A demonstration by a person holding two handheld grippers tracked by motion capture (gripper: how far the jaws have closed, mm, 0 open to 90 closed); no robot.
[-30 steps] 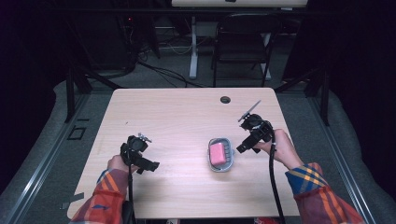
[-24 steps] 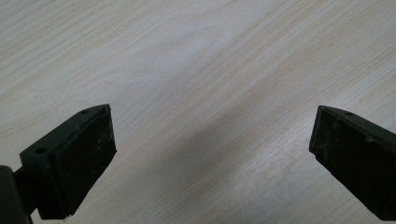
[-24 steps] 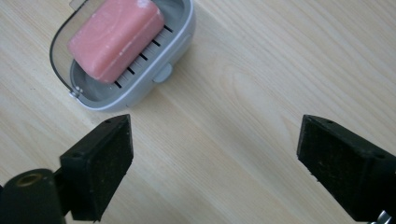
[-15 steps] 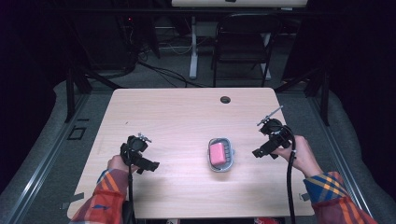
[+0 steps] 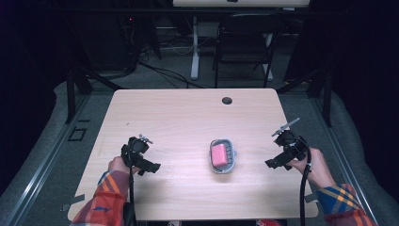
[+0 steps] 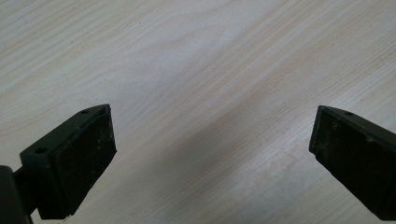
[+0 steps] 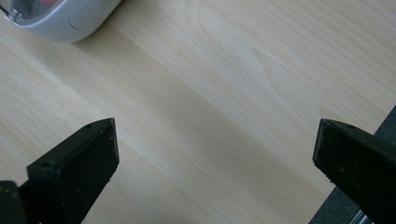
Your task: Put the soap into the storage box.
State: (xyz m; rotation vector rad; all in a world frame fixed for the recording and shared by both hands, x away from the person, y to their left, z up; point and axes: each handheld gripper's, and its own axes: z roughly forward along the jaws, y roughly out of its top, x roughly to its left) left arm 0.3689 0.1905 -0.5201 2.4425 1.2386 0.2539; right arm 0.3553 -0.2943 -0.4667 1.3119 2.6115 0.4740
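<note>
High view: pink sponge (image 5: 218, 154) in grey dish (image 5: 223, 169), unlabelled.

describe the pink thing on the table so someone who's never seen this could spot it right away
On the light wooden table, look between the two hand-held grippers, a little right of centre. A small grey dish sits there, and the pink block lies inside it, the table's one brightly coloured thing.

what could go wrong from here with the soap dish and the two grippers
1. The right gripper sits near the table's right edge with jaws just opened and empty; drifting further could carry it off the table.
2. The pink soap lies loose in the grey dish; a careless nudge might slide the dish.
</note>
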